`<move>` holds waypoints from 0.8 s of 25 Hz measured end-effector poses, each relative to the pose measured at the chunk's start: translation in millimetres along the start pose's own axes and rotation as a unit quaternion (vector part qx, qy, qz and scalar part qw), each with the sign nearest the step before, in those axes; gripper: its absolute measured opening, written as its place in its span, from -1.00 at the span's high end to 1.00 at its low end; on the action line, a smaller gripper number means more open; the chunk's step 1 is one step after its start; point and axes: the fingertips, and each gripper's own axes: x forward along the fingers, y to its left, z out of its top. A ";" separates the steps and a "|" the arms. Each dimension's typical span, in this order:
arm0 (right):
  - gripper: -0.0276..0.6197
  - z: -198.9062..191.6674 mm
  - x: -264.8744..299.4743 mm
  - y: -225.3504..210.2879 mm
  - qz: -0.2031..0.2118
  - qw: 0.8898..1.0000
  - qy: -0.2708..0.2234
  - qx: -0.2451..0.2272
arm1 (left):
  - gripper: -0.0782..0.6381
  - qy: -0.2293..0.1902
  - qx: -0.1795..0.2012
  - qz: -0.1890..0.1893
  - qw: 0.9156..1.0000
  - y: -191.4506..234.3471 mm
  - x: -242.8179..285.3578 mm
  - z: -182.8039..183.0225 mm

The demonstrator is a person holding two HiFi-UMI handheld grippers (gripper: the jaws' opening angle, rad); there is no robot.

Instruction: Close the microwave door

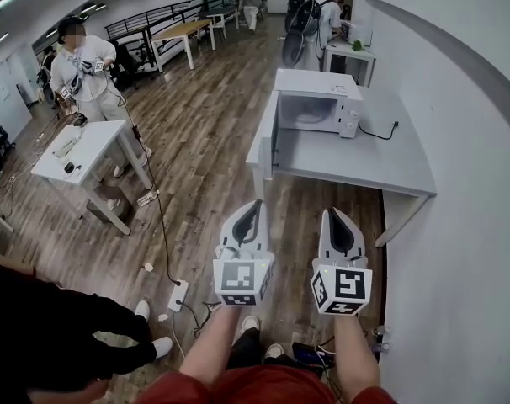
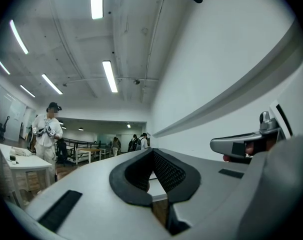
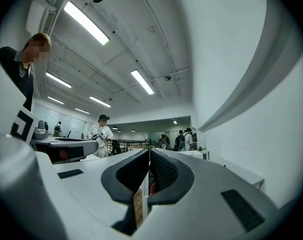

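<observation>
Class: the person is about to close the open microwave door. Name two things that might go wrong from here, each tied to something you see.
1. A cable and power strip lie on the floor by the person's feet; stepping forward may snag them.
2. Both jaws are shut: the left hand-held gripper or right hand-held gripper, pushing the open door, might slip off or shove the microwave.

A grey table (image 1: 356, 162) stands against the white wall (image 1: 457, 99), bearing a white microwave (image 1: 318, 99) at its far left corner, door (image 1: 275, 137) swung open, and a black cable (image 1: 377, 133) running toward the wall.
</observation>
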 end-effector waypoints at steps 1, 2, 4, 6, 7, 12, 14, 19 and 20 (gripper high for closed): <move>0.82 -2.5 7.1 -1.7 0.002 1.000 0.001 -0.002 | 0.71 0.000 -0.001 0.001 1.000 2.5 7.2 -2.8; 0.83 -5.1 14.3 -3.0 0.003 1.000 0.002 -0.004 | 0.71 -0.001 -0.002 0.002 1.000 5.4 14.4 -5.6; 0.83 -11.0 29.7 -5.6 0.002 1.000 0.003 -0.005 | 0.71 -0.002 -0.003 0.001 1.000 12.4 29.5 -10.5; 0.83 -17.7 46.9 -9.5 0.000 1.000 0.005 -0.004 | 0.71 -0.003 -0.002 -0.002 1.000 19.4 45.7 -15.4; 0.82 -21.2 56.2 -11.4 -0.001 1.000 0.006 -0.004 | 0.71 -0.004 -0.001 -0.003 1.000 23.0 54.2 -18.4; 0.83 -34.6 105.8 -16.1 -0.004 1.000 0.011 -0.008 | 0.71 -0.006 -0.003 -0.009 1.000 47.1 98.1 -32.6; 0.82 -39.6 127.2 -16.4 -0.007 1.000 0.013 -0.008 | 0.71 -0.006 -0.004 -0.013 1.000 59.3 116.8 -38.4; 0.83 -57.6 179.2 -14.8 -0.011 0.999 0.031 -0.008 | 0.71 0.007 -0.011 -0.022 1.000 88.8 161.0 -58.5; 0.82 -61.4 189.1 -13.8 -0.011 0.999 0.035 -0.007 | 0.71 0.011 -0.011 -0.024 1.000 93.9 168.3 -63.1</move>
